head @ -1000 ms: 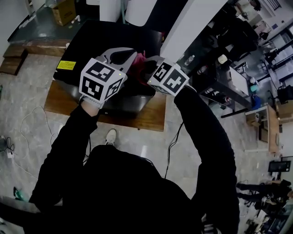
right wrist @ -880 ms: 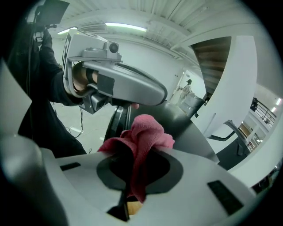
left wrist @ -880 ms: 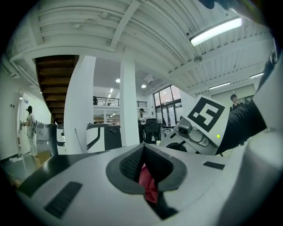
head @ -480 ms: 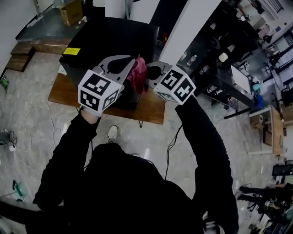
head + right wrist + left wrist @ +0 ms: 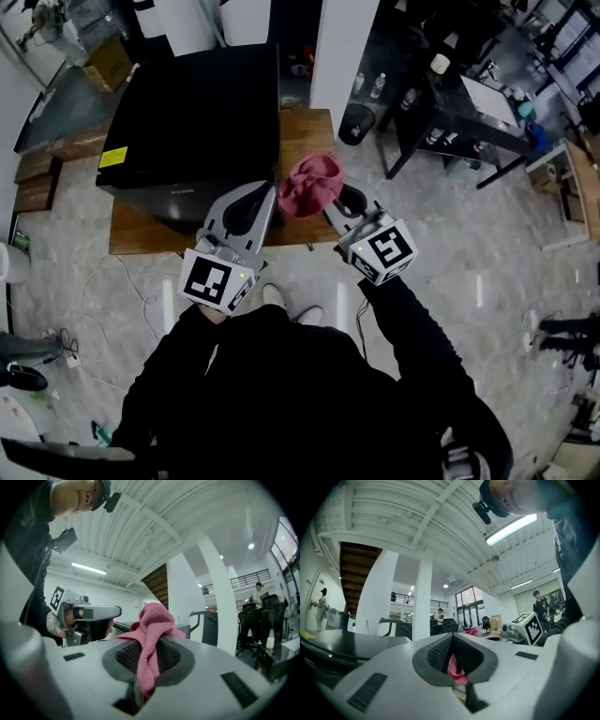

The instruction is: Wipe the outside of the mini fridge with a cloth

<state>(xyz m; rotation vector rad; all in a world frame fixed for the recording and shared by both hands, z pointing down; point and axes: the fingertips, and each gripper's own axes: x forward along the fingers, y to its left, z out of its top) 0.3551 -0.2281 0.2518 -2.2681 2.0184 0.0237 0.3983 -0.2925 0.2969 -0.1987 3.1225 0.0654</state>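
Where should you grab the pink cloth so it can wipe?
Probably by its edges, one from each side, as the left gripper and right gripper do. The cloth is soft and bunched, so pinched edges leave its puffy middle free for wiping.

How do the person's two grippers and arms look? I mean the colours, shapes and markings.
The left gripper and the right gripper both have light grey, wedge-shaped bodies that narrow toward the jaws. Each carries a white cube with black square markers at its rear. The inner pads are dark and ribbed. The person wears long black sleeves.
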